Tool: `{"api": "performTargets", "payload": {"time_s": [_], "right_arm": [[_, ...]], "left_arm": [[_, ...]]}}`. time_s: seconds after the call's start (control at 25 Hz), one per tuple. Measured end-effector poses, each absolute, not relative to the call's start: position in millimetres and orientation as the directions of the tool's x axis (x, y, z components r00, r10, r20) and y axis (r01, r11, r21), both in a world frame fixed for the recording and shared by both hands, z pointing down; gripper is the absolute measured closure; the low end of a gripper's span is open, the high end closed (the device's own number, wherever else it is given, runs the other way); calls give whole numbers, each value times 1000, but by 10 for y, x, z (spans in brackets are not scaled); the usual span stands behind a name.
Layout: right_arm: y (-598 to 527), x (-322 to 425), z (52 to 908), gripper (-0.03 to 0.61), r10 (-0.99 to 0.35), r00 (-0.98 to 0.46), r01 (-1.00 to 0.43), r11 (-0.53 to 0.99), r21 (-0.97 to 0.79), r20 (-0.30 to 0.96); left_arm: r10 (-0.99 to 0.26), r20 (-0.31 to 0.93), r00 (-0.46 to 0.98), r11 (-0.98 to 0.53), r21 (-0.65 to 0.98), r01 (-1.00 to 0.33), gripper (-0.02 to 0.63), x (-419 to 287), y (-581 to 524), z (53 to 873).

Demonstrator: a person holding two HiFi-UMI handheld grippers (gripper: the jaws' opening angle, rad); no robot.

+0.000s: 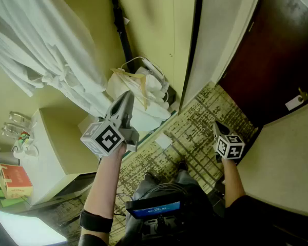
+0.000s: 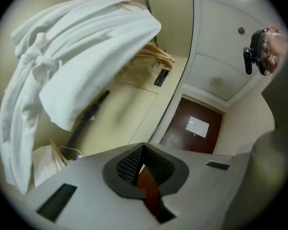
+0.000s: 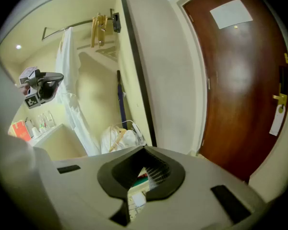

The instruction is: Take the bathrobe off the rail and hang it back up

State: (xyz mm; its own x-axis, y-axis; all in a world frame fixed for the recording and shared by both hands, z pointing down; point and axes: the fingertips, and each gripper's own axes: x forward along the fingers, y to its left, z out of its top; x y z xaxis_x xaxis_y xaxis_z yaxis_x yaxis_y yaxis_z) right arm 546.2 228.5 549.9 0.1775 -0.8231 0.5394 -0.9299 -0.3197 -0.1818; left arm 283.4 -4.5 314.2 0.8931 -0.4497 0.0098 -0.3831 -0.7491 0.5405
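Note:
The white bathrobe [image 1: 46, 50] hangs in folds at the upper left of the head view, its belt knotted; in the right gripper view the bathrobe [image 3: 69, 95] drops from the rail [image 3: 77, 25] beside wooden hangers [image 3: 98, 30]. My left gripper [image 1: 127, 95] is raised level just right of the robe's lower part, shut and empty. In its own view the bathrobe [image 2: 81, 47] fills the upper left beyond the shut left gripper [image 2: 144, 164]. My right gripper [image 1: 217, 125] hangs lower at the right, tilted down over the carpet, shut with nothing in it. Its own view shows the right gripper [image 3: 143, 169] shut.
A stuffed white bag [image 1: 138, 94] with a wooden hanger sits on the wardrobe floor; a dark umbrella [image 1: 120, 24] leans behind it. A brown door [image 1: 277, 50] stands at the right. A cream cabinet [image 1: 56, 147] at the left carries glasses [image 1: 15, 122] and a red box [image 1: 13, 181].

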Motion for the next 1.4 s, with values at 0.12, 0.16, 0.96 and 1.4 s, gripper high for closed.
{"api": "performTargets", "payload": {"time_s": [0.12, 0.16, 0.96, 1.4], "right_arm": [[1917, 5152, 5374, 561, -842, 126, -947, -259, -188, 525], [1795, 5045, 5339, 561, -848, 107, -953, -236, -189, 519], [-128, 2090, 4796, 561, -790, -419, -905, 400, -142, 447], [-295, 1256, 4624, 561, -778, -447, -889, 441, -123, 441]], "left_arm": [[-502, 46, 864, -736, 502, -454, 614, 2472, -190, 3240], [-522, 58, 851, -726, 494, -479, 614, 2338, -238, 3272], [-924, 248, 291, -288, 48, -956, 614, -1077, -417, 3724], [-909, 237, 342, -331, 85, -940, 614, -1528, -632, 3753]]}}
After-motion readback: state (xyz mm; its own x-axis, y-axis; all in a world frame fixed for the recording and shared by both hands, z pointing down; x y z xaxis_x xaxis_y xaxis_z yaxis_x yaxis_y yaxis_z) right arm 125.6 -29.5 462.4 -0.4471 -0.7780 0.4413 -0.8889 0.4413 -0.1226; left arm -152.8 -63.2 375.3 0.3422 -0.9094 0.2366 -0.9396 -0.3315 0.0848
